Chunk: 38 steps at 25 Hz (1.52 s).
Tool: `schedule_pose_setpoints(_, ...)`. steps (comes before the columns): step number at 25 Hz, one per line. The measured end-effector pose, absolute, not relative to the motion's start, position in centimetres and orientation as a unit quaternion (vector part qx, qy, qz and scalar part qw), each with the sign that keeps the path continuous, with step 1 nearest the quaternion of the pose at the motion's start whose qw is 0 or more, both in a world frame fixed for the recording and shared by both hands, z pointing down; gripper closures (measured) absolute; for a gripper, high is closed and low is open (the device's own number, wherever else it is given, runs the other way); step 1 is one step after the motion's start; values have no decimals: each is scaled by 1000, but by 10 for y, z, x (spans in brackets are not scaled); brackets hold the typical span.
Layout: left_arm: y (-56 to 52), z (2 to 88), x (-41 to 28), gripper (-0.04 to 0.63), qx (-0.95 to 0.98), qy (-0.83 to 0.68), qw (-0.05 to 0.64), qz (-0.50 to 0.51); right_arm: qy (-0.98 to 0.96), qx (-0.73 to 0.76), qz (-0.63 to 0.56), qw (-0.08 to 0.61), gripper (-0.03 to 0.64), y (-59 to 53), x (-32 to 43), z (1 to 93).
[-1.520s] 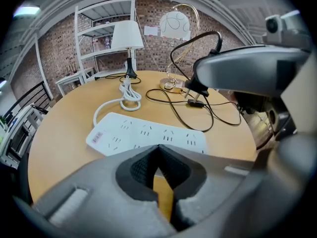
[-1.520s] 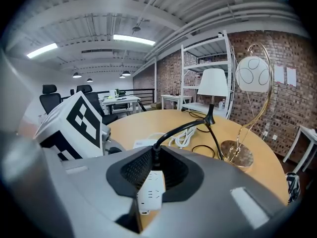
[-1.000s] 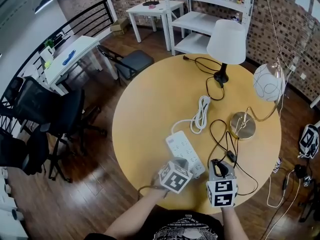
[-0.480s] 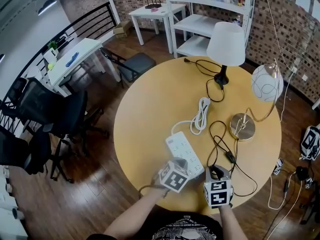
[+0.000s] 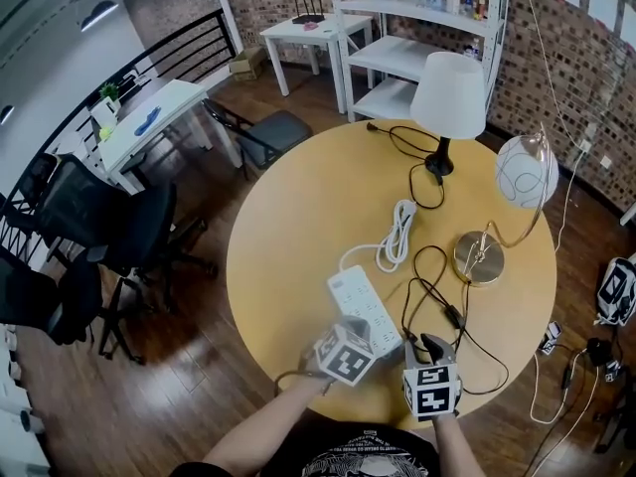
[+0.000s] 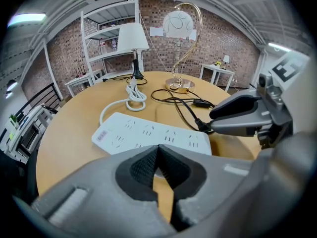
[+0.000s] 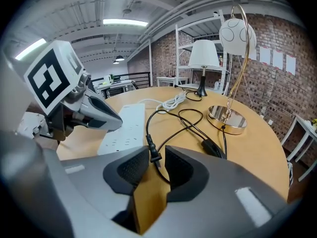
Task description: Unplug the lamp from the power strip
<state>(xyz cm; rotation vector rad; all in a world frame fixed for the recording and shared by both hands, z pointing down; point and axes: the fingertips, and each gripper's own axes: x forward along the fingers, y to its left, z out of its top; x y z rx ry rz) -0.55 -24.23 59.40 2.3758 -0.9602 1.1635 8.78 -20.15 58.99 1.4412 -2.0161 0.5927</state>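
Observation:
The white power strip (image 5: 366, 309) lies on the round wooden table (image 5: 298, 227). My left gripper (image 5: 362, 326) is shut, its tips down at the strip's near end (image 6: 148, 133). My right gripper (image 5: 422, 345) sits just right of the strip. Its jaws have just been opening and stand open. The black plug (image 7: 152, 151) lies loose between the pads, clear of the strip's sockets. Its cord (image 7: 178, 120) loops off past an inline switch (image 7: 210, 148) towards the gold lamp's base (image 5: 481, 257).
A white-shaded lamp (image 5: 449, 95) stands at the table's far side with its own black cord. The gold lamp's globe (image 5: 525, 172) hangs over the right edge. The strip's white cable is coiled (image 5: 397, 229) mid-table. Chairs, desks and shelves surround the table.
My right gripper has sunk towards the table and its jaws have spread apart off the plug. The left gripper has stayed on the strip's end.

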Motion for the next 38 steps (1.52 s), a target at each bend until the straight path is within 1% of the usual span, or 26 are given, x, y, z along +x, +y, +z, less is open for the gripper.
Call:
schedule_pose_setpoints(7,-240,589,-5,592,820,-374,171,398,-772,533,213,273,546,-200,85,569)
schedule_pose_setpoints(17,-204,545,15,592,806,-461,173,330,-815,498,191,226,612,-182,90,523)
schedule_pose_setpoints(20,-192,527,22,592,807,-480,166,302,-826,491,186,206,615,-174,89,508)
schedule_pose_setpoints(30,-155,470,19,592,813,-525,109,227,-844,486,163,156,615,-145,67,468)
schedule_pose_setpoints(38,-112,454,4,592,834,-506,89,199,-838,503,151,146,617,-105,40,452)
